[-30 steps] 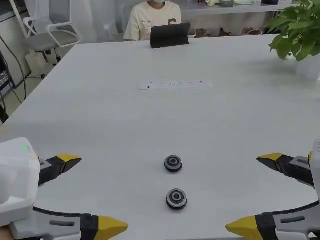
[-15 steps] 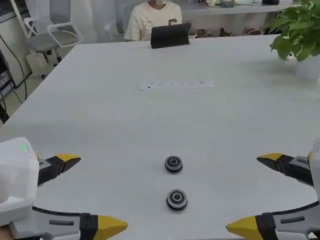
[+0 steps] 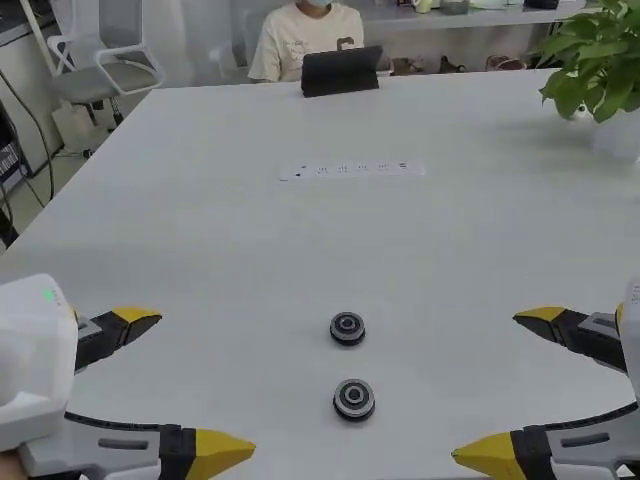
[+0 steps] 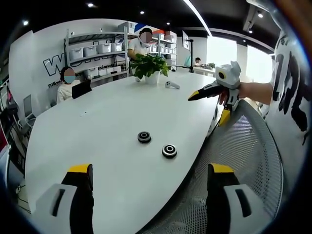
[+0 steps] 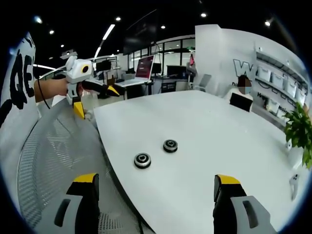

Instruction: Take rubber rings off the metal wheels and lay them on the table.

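Left gripper (image 3: 190, 388): jaws spread wide, holding nothing, over the table's (image 3: 300, 230) near-left edge.
Right gripper (image 3: 490, 387): jaws spread wide, empty, over the near-right edge.
Far wheel (image 3: 347, 328): flat on the table, between the grippers, well apart from both.
Near wheel (image 3: 354, 398): flat, just in front of the far wheel, not touching it.
Rings (image 3: 338, 400): dark, seated on both wheels.

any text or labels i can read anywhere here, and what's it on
"W": large lettering on the back wall, the rest hidden by shelves
smaller line under it: blurred
big black letters on the shirt: cut off, unreadable
marks on the power strip: too small
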Motion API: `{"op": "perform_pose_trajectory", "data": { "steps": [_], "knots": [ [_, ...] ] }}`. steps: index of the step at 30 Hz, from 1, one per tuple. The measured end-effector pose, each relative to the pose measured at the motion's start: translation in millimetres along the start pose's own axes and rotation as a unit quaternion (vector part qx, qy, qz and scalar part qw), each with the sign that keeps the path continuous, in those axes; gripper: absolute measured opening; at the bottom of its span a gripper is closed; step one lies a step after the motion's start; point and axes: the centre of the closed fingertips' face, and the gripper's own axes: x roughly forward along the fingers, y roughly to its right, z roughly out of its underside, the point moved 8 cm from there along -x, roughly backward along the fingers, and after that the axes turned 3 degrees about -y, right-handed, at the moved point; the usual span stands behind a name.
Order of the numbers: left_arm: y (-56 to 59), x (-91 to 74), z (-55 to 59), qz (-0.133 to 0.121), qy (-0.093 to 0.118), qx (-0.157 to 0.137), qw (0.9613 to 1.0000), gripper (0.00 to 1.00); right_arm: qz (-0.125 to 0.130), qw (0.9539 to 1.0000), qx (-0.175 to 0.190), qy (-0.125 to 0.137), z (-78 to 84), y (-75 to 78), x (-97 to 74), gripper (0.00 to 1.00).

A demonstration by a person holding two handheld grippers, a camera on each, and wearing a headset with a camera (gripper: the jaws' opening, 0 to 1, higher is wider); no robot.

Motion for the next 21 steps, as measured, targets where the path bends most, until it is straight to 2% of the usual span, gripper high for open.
{"op": "perform_pose_trajectory", "data": {
  "steps": [8,21],
  "knots": [
    [-2.2,-1.2,-4.6,-0.002,0.003,0.007,1.0000,0.96,0.000,1.0000,-0.005,0.001,-2.6,1.9,0.6,0.97],
    [-4.1,-1.5,-6.0,-0.003,0.003,0.011,0.9999,0.95,0.002,0.9999,-0.012,0.009,-10.9,6.4,2.6,0.96]
  ]
}}
